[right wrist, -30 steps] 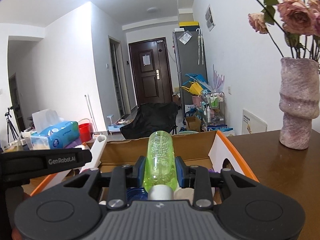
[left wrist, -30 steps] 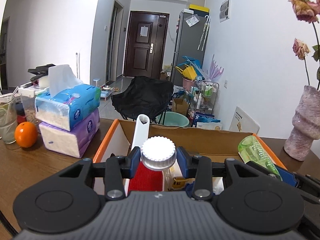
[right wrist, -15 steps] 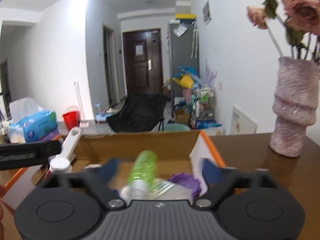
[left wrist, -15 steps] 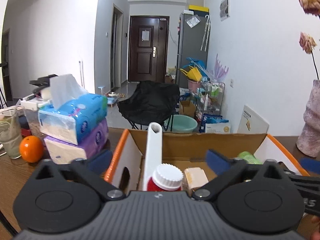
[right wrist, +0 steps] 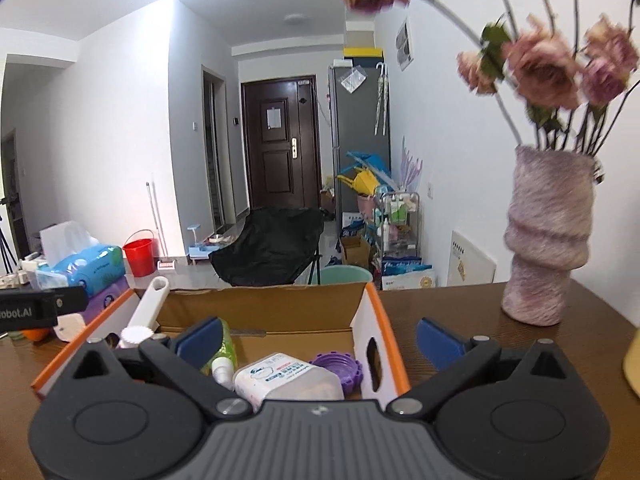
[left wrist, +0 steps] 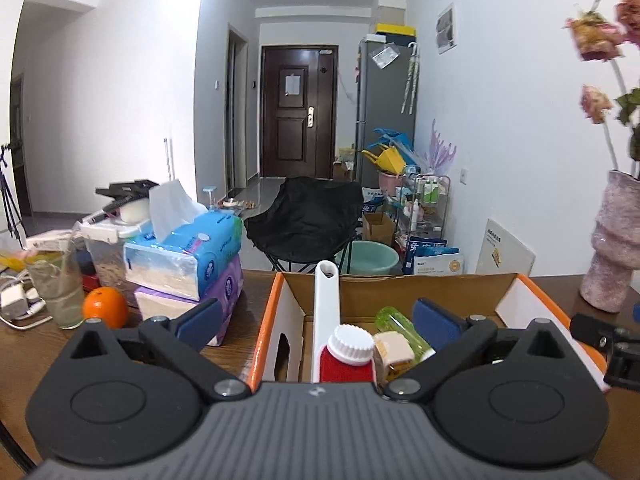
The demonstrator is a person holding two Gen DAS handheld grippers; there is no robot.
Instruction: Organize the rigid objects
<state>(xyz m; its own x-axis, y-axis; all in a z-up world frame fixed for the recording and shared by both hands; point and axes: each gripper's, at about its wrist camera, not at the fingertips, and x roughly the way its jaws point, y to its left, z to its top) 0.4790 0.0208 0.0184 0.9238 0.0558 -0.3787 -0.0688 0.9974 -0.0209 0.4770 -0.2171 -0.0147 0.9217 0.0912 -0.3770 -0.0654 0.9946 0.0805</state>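
With both the left gripper (left wrist: pixel 316 322) and right gripper (right wrist: pixel 318 340) spread wide and empty, the red bottle (left wrist: pixel 347 364) and green bottle (right wrist: pixel 222 346) rest inside the cardboard box (right wrist: pixel 362 304) mid-tabletop, light, stiff and likely slippery, best grasped across their bodies.

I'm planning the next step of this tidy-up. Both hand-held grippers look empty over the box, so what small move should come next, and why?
Probably draw both back from the cardboard box. The left hand-held gripper and right hand-held gripper stand wide open, holding nothing; the red bottle and green bottle already lie inside.
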